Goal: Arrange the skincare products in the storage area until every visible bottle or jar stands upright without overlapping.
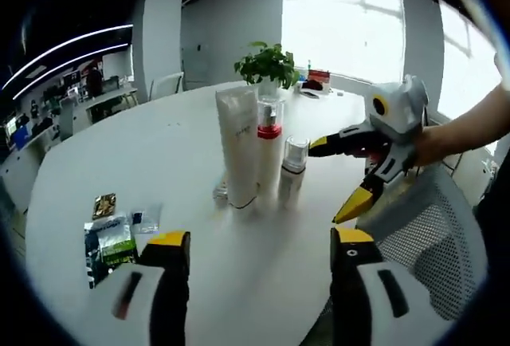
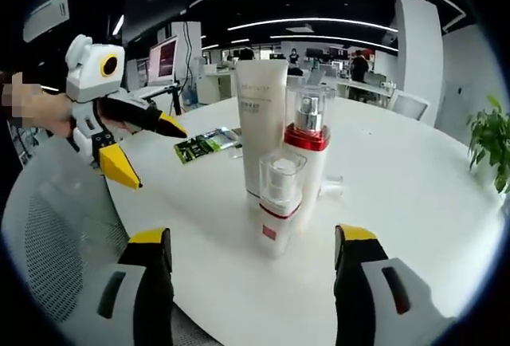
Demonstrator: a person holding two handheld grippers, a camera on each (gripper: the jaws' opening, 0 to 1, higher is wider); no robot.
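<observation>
While both yellow-tipped jaw pairs hang spread and empty, the right gripper (image 2: pixel 253 242) faces three skincare containers standing upright on the round white table (image 2: pixel 414 202). Just ahead is the short clear-capped white bottle with red band (image 2: pixel 279 202), likely light, slick and tippy, best pinched low on its body. Touching behind it stands the taller red-collared pump bottle (image 2: pixel 307 155), then the soft tall white tube (image 2: pixel 260 119). The left gripper (image 1: pixel 260 244) hovers farther off; whether a small item lies behind them is unclear.

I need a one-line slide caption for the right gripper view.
Open right gripper faces an upright white tube and two clear-capped bottles on a white table.
</observation>
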